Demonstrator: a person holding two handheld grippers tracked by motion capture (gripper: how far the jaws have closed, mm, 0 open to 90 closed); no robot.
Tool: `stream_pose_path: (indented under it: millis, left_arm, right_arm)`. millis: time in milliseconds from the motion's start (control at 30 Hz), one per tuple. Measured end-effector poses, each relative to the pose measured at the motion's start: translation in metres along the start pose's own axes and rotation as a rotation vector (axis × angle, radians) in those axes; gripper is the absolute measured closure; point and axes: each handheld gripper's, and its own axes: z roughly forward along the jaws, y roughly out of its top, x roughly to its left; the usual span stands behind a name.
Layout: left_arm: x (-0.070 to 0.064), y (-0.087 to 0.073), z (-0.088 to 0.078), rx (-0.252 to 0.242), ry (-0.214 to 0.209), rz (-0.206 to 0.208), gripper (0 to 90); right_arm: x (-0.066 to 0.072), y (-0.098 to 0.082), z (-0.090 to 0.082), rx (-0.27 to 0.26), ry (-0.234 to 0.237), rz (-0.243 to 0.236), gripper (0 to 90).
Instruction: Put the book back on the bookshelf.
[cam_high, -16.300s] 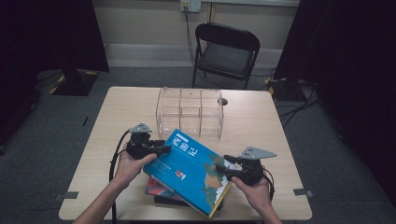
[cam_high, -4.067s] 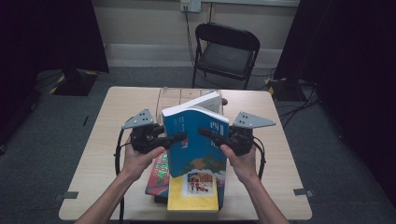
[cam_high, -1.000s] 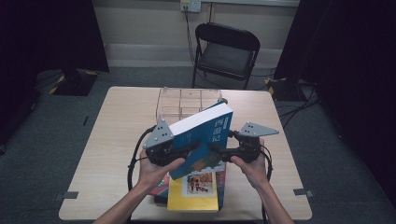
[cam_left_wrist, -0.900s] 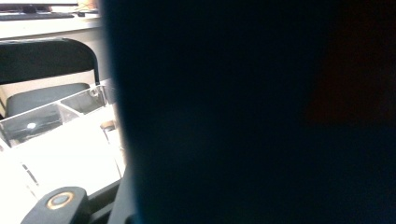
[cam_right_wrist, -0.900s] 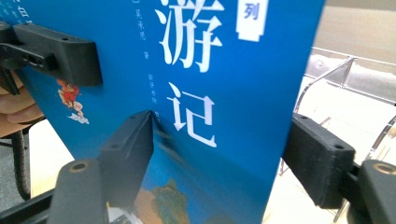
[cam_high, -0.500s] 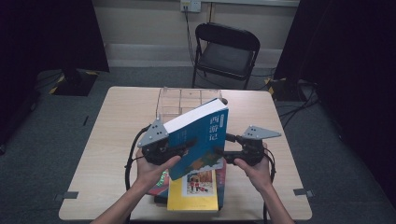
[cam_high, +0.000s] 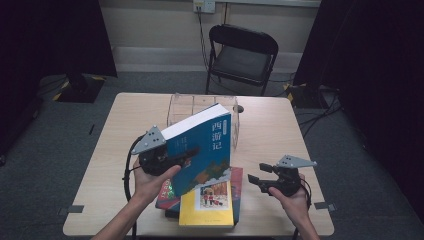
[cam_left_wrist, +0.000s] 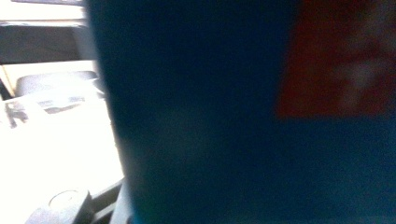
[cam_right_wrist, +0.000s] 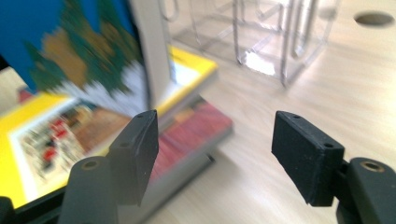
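From the high view, your left gripper (cam_high: 192, 150) alone clamps the thick blue softcover book (cam_high: 202, 147), tilted in the air above the stack of flat books (cam_high: 207, 202); your right gripper (cam_high: 255, 180) has just let go, its jaws apart and empty, over the light wooden table (cam_high: 280, 130). The clear acrylic divided rack (cam_high: 200, 107) behind looks empty. A one-sided hold may let the book swing or slip.

In the left gripper view, blue cover (cam_left_wrist: 233, 140) blocks the lens.

In the right gripper view, the spread pads (cam_right_wrist: 140, 149) hold nothing; the rack's (cam_right_wrist: 261, 32) slots stand vacant.
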Motion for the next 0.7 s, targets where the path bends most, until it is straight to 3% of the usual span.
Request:
stream_pose_path:
  millis: [100,233,333,467,567,700]
  left_arm:
    - [0.003,-0.002,-0.005,-0.018,0.032,-0.015,61.4]
    - [0.012,-0.004,-0.011,-0.029,0.062,-0.079,61.4]
    - [0.018,-0.006,-0.016,-0.034,0.075,-0.092,61.5]
    - [0.025,-0.006,-0.023,-0.048,0.096,-0.103,61.5]
    - [0.03,-0.005,-0.029,-0.052,0.122,-0.109,61.6]
    - [0.034,-0.004,-0.035,-0.05,0.159,-0.105,61.7]
  right_arm:
    - [-0.008,-0.008,0.001,0.021,-0.02,0.023,31.5]
    - [-0.021,-0.019,0.006,0.061,-0.092,0.045,28.4]
    - [-0.028,-0.025,0.009,0.096,-0.154,0.048,24.6]
    - [-0.038,-0.032,0.014,0.135,-0.203,0.065,21.4]
    - [-0.043,-0.035,0.017,0.184,-0.212,0.079,20.8]
    - [-0.045,-0.037,0.018,0.194,-0.226,0.074,20.3]
